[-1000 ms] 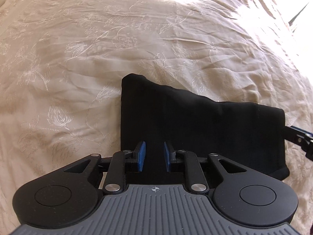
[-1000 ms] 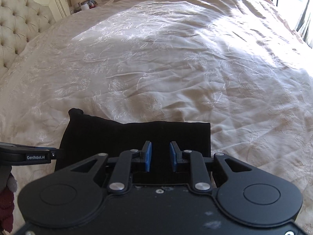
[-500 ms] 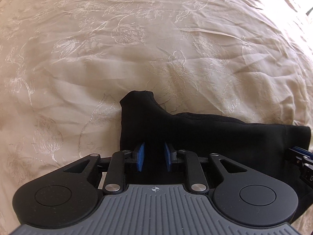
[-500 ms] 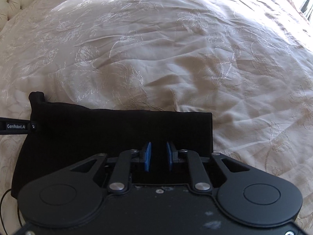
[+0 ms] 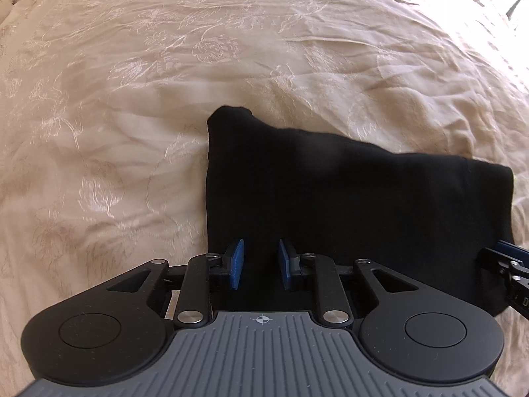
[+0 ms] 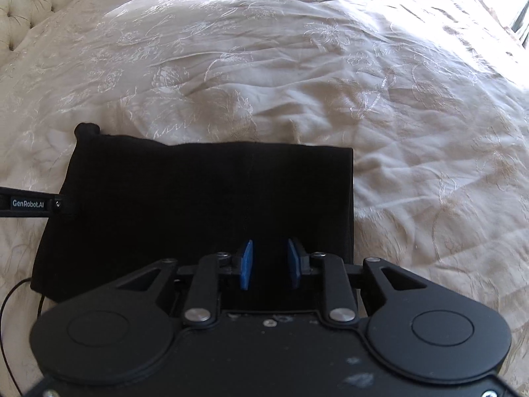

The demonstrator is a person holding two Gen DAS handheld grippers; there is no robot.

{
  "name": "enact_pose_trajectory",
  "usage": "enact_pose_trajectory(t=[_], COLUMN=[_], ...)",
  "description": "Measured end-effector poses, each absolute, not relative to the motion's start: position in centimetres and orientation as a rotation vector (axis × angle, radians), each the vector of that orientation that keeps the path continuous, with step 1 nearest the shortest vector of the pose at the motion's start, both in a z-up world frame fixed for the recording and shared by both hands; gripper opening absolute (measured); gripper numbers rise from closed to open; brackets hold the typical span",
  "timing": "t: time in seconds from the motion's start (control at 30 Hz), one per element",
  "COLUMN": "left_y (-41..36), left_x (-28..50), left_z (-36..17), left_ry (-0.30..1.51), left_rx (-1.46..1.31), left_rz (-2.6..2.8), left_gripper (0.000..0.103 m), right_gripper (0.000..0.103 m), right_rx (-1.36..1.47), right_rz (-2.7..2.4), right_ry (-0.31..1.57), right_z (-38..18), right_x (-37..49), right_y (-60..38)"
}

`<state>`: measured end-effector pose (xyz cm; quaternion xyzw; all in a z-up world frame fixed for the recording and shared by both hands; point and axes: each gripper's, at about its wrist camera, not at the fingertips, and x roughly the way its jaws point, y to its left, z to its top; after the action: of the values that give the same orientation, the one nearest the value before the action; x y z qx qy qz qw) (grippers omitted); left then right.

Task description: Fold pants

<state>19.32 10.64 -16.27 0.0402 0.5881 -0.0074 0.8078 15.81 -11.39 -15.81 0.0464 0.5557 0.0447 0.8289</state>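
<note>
while over folded pants point(image 5: 357, 205), both tongs part-open; right tongs point(image 6: 270, 264) just widened.

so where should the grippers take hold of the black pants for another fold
Probably the near edge of the black pants, one gripper toward each short end, coming steeply down from above. The pants lie as a flat wide rectangle on the bedspread, so two spread grips would likely lift that edge evenly and carry it over to the far edge.

A bedroom: embroidered bedspread point(image 6: 297, 66) and tufted headboard point(image 6: 29, 3).
</note>
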Motion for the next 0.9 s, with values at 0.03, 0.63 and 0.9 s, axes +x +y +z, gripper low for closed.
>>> enact_pose_trajectory(t=[0.03,0.63,0.9], left_y=[10.4,8.7,9.0], left_x=[18.6,9.4,6.3], left_z=[-16.4,-8.1,-6.7], left_ry=[1.269,1.165,1.128], left_rx=[0.101,0.06,0.041], left_rz=[-0.018,0.008,0.017], left_gripper=[0.022,0.025,0.028], right_gripper=[0.026,0.037,0.038], right_rx=[0.1,0.134,0.109], right_rz=[0.099,0.039,0.061], right_ry=[1.185,0.943,0.909], right_z=[-15.7,-5.1,-2.9], right_x=[14.6,5.8,3.0], right_y=[-11.3,-11.9,-11.1])
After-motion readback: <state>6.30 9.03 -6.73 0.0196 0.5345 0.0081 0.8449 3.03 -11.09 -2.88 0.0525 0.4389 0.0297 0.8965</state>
